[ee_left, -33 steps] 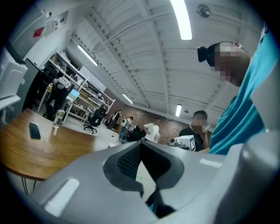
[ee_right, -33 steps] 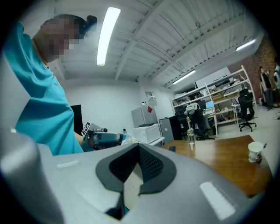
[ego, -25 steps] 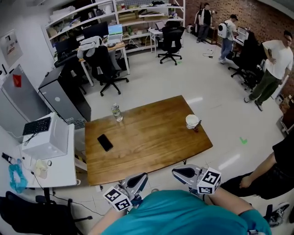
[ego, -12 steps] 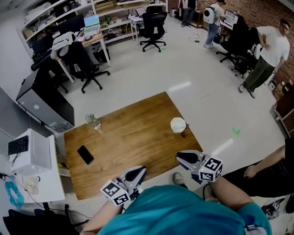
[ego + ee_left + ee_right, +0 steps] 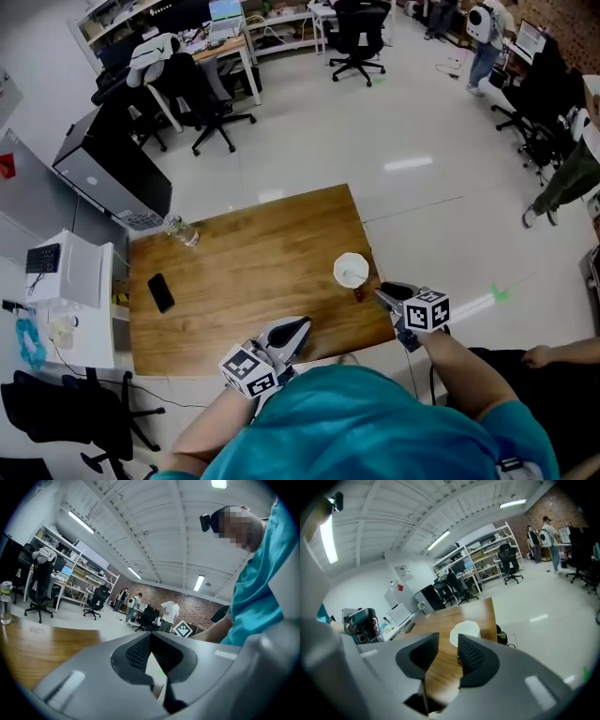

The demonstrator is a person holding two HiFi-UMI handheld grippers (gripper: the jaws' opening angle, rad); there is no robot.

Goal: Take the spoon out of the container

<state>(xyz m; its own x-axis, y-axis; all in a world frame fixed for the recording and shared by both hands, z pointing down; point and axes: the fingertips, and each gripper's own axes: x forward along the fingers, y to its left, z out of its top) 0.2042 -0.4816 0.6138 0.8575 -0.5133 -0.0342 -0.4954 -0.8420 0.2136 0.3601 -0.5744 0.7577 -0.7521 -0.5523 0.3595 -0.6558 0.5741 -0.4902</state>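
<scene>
A white container (image 5: pixel 351 270) stands near the right edge of the wooden table (image 5: pixel 244 281). A small dark brown piece, apparently the spoon (image 5: pixel 359 294), shows at its near side. My right gripper (image 5: pixel 382 289) hovers just short of it, its jaws opening with only air between them. In the right gripper view the container (image 5: pixel 465 631) sits straight beyond the right gripper (image 5: pixel 449 639), and the spoon (image 5: pixel 458 658) shows beside the right finger. My left gripper (image 5: pixel 305 323) stays at the table's front edge, shut and empty. In its own view the left gripper (image 5: pixel 151 634) points along the tabletop.
A black phone (image 5: pixel 161 292) lies on the table's left part and a water bottle (image 5: pixel 178 230) stands at its far left corner. A white side cabinet (image 5: pixel 75 281) adjoins the table's left end. Office chairs (image 5: pixel 202 98) and desks stand beyond.
My right gripper has come forward from the table's front edge to just beside the container, and its jaws have parted. The left gripper stayed at the front edge.
</scene>
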